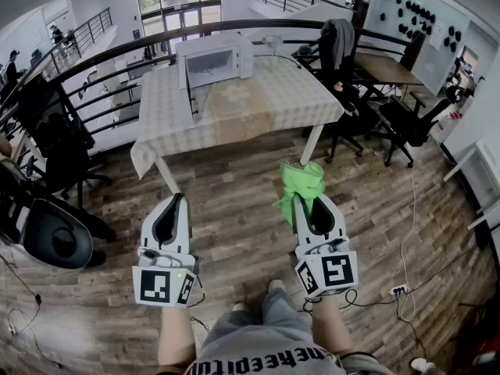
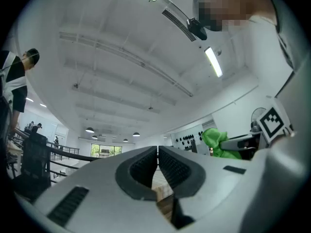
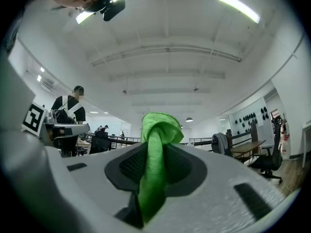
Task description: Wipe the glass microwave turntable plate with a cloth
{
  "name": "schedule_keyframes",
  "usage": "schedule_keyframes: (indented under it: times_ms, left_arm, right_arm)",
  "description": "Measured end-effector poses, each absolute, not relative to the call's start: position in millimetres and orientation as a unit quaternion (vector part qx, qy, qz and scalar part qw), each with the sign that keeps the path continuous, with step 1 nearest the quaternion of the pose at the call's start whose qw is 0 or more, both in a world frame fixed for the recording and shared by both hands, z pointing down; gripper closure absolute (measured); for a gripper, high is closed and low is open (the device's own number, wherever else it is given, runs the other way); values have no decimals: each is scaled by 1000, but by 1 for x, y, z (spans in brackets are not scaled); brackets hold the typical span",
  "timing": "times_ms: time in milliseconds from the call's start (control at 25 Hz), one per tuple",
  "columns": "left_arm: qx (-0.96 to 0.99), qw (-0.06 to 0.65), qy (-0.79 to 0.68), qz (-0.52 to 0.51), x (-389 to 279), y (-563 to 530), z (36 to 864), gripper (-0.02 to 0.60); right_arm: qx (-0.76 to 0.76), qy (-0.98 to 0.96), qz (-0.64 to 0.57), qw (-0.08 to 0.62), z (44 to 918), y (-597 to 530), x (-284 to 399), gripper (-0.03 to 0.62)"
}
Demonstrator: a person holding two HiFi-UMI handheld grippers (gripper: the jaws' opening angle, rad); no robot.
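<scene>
Between the right tongs [image 3: 156, 154], green cloth [image 3: 158, 126].

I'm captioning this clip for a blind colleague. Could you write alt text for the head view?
Seen from above, a person standing on a wood floor holds two grippers: the right gripper clamps a green cloth, the left gripper is shut and empty. Ahead stands a table with a checked cover and a white microwave on it.
</scene>
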State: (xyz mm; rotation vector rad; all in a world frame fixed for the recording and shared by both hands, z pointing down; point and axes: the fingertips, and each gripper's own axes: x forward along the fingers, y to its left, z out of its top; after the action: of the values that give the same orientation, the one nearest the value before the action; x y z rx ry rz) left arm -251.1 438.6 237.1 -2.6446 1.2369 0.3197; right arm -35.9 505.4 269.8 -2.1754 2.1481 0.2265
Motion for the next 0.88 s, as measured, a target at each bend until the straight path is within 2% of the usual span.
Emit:
schedule_keyframes:
  times_ms: [880]
  left_arm:
    - [-897,97,415,115,-265,408,245,569]
  right_arm:
    - [-714,695,70,52,273,479,-47,494]
